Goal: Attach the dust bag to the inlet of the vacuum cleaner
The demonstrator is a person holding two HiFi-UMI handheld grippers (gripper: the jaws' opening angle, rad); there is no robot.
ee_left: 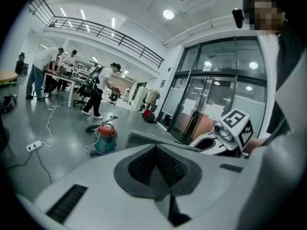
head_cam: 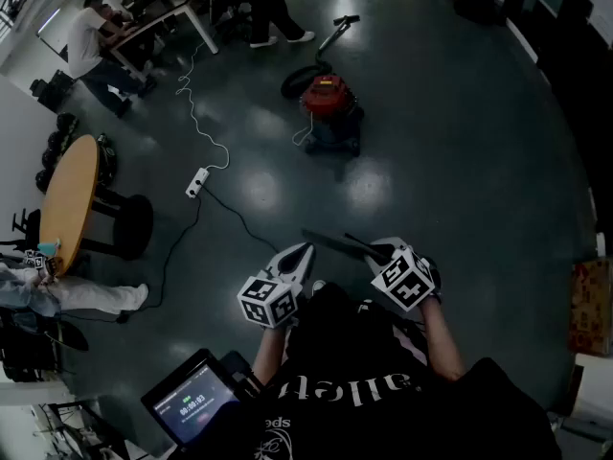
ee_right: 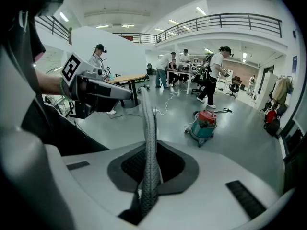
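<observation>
The vacuum cleaner (head_cam: 329,113), with a red lid on a teal drum and a black hose beside it, stands on the grey floor well ahead of me. It also shows small in the left gripper view (ee_left: 104,137) and the right gripper view (ee_right: 205,124). The dust bag (head_cam: 335,243) is a flat dark grey sheet held in the air in front of my body. My right gripper (ee_right: 149,172) is shut on the dust bag (ee_right: 148,138), which runs edge-on up from its jaws. My left gripper (ee_left: 156,166) is shut with nothing between its pads; the dust bag (ee_left: 148,139) lies just beyond its tips.
A white power strip (head_cam: 196,182) with trailing cables lies on the floor to the left. A round wooden table (head_cam: 69,199) and a black stool (head_cam: 132,223) stand further left. People work at desks (head_cam: 158,17) at the back. Glass doors (ee_left: 211,95) stand to the right.
</observation>
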